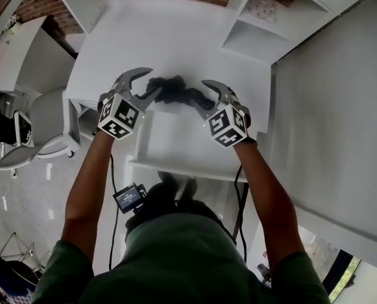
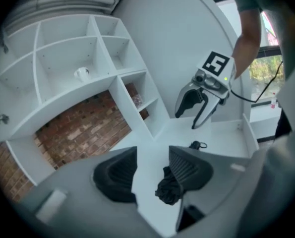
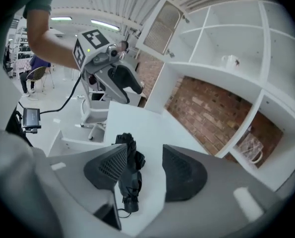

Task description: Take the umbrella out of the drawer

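Umbrella [image 1: 170, 88], black and folded, lies on the white desk [image 1: 125, 37]

I hold both arms stretched forward, my left arm [image 1: 90, 182] and right arm [image 1: 264, 189] bare below the short sleeves. The left hand-held gripper [image 1: 149, 85] and the right hand-held gripper [image 1: 203, 97] are level with each other, side by side. Their tips angle inward toward one another and tilt downward. Each one's jaws stand apart. The marker cubes [image 1: 120, 116] face back toward me.
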`<state>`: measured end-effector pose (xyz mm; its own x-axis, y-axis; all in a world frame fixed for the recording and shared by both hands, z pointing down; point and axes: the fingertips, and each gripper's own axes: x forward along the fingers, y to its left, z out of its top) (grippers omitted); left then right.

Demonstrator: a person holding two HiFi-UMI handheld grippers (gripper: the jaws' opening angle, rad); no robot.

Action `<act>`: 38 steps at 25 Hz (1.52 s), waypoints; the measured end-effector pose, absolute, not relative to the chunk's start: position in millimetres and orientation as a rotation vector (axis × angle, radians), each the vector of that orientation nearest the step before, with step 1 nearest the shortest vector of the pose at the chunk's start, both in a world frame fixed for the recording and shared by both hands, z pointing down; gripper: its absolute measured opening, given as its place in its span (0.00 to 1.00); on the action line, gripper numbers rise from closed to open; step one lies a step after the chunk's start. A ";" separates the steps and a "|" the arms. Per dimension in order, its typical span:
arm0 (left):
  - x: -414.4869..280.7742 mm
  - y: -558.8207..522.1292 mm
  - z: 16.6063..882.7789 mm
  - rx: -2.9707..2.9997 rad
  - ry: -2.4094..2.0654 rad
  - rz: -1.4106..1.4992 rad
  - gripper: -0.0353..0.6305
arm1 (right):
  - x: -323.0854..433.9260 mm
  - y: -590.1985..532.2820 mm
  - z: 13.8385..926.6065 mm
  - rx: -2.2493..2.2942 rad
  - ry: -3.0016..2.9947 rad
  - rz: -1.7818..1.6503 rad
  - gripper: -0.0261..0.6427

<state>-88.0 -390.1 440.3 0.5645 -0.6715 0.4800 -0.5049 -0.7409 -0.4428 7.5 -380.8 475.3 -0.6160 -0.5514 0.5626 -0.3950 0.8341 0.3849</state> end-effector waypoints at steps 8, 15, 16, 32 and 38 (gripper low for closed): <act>-75.8 -334.0 333.8 -2.451 1.063 -0.704 0.21 | 7.5 -325.8 327.1 0.855 -2.566 -0.484 0.06; -70.1 -276.7 256.4 -2.367 1.091 -0.557 0.06 | 20.6 -260.1 226.2 0.920 -2.795 -0.547 0.05; -69.2 -267.9 246.7 -2.365 1.095 -0.530 0.06 | 24.7 -250.5 212.4 0.948 -2.851 -0.508 0.05; -35.6 -136.4 173.6 -2.589 1.221 -0.138 0.06 | 91.6 -140.8 178.8 0.883 -2.980 -0.106 0.05; -16.6 -113.6 178.5 -2.614 1.203 -0.155 0.06 | 116.3 -122.3 175.4 0.914 -2.967 -0.112 0.05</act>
